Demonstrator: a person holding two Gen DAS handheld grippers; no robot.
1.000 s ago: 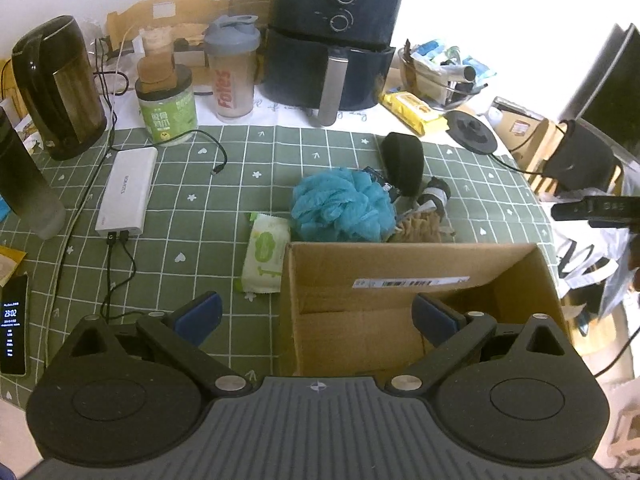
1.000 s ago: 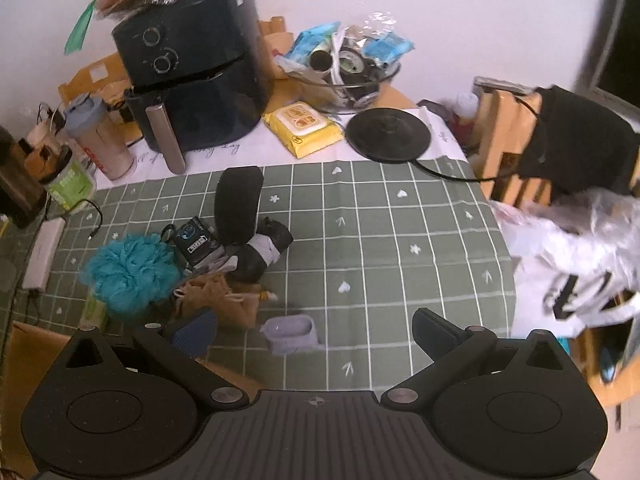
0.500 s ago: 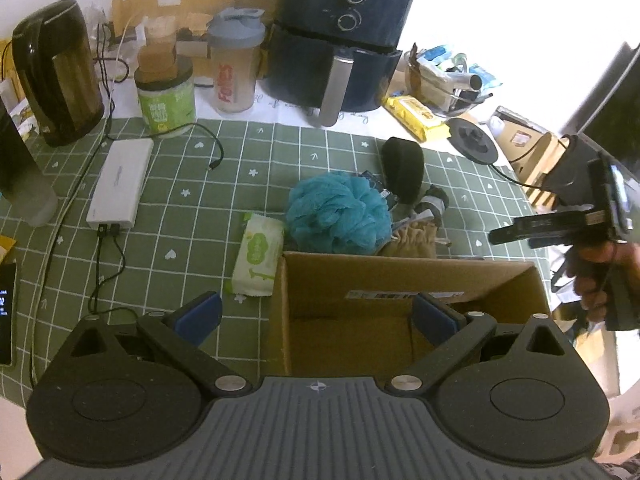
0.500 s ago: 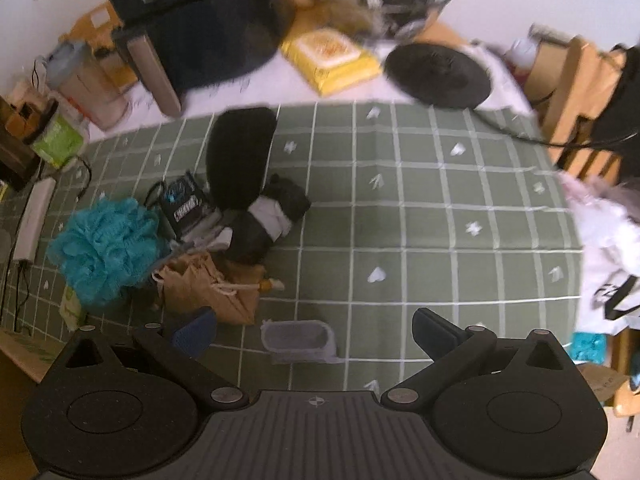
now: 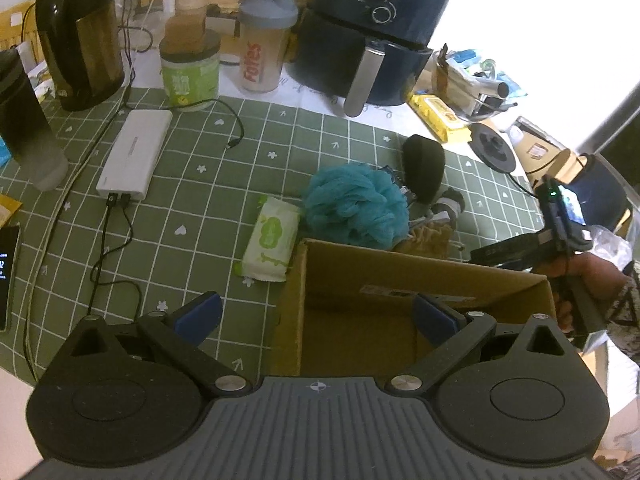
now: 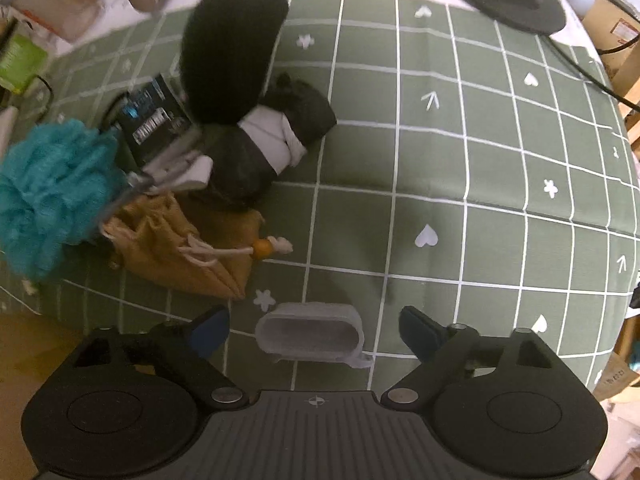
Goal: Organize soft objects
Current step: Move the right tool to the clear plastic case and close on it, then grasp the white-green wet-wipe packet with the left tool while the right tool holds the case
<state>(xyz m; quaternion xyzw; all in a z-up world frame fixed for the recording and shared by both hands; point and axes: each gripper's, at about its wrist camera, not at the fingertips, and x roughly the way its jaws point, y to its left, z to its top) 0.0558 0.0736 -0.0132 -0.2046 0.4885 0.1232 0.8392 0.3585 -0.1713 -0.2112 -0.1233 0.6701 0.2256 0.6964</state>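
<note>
From the left wrist, the left gripper [image 5: 316, 316] hangs released, holding nothing, over the near left corner of the cardboard box [image 5: 400, 276]. What shows of the box inside looks empty, so the sorting seems barely begun. Just beyond its far wall lie the blue bath sponge [image 5: 354, 208], a wipes pack [image 5: 272, 240] and a tan pouch [image 5: 430, 236].

From the right wrist, the right gripper [image 6: 314, 326] points down at the checked cloth [image 6: 460, 160], its jaws just narrowing yet not gripping, a small grey silicone case [image 6: 310, 334] lying between them. The bath sponge, tan pouch, black pad [image 6: 232, 52] and rolled socks [image 6: 272, 140] all wait on the cloth.
</note>
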